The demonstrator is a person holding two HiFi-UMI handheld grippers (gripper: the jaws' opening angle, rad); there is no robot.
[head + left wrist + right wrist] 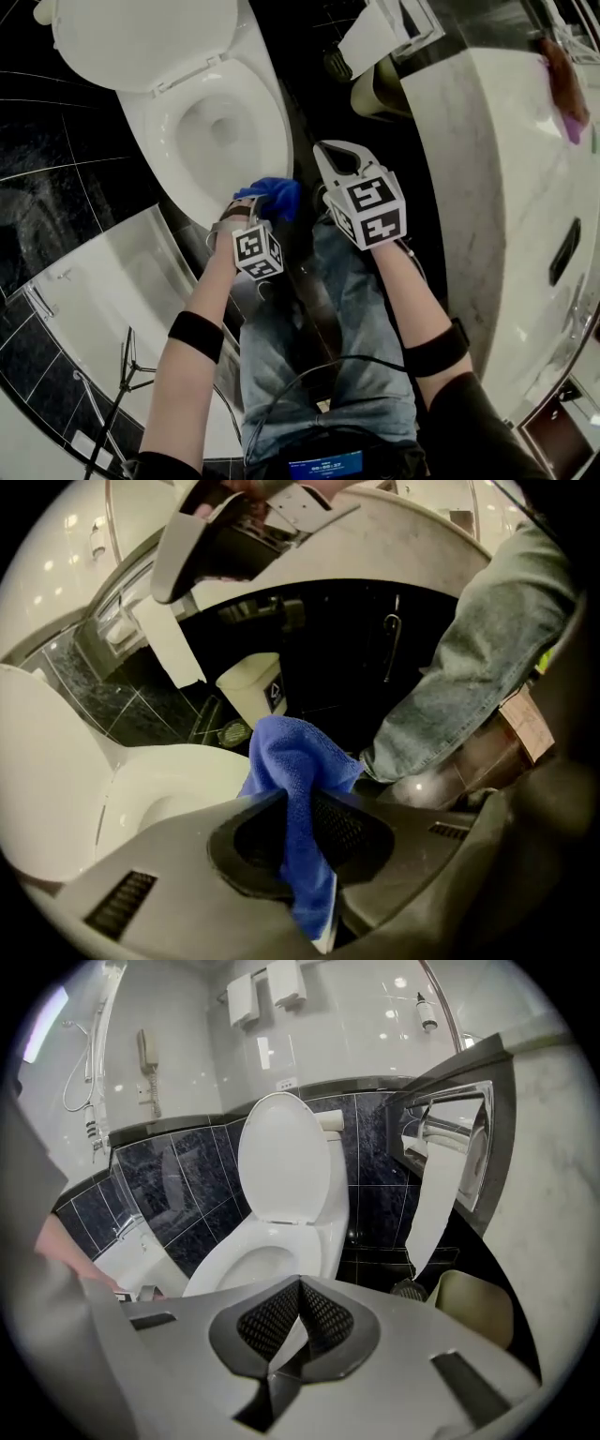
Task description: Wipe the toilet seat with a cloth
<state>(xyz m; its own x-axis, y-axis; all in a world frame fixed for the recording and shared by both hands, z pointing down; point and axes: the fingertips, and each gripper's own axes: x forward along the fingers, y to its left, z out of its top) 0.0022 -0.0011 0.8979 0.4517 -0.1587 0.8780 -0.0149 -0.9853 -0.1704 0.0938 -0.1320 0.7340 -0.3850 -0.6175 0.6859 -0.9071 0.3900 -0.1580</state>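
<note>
The white toilet [202, 112] stands with its lid [141, 37] raised and its seat [267, 141] down. My left gripper [258, 204] hovers at the front rim of the seat, shut on a blue cloth [277, 195]. In the left gripper view the blue cloth [295, 752] is pinched between the jaws of the left gripper [298, 794] and bunches out above them, with the seat [178, 771] just to the left. My right gripper [335, 152] is to the right of the bowl, over the dark floor. In its own view the right gripper [298, 1283] is shut and empty, facing the toilet [281, 1241].
A marble counter [506, 169] runs down the right side, with a pink item [567, 89] on it. A beige bin [375, 89] and a hanging toilet paper strip [370, 37] sit between toilet and counter. A white tub [103, 300] lies at the left. The person's jeans-clad legs [356, 328] are below.
</note>
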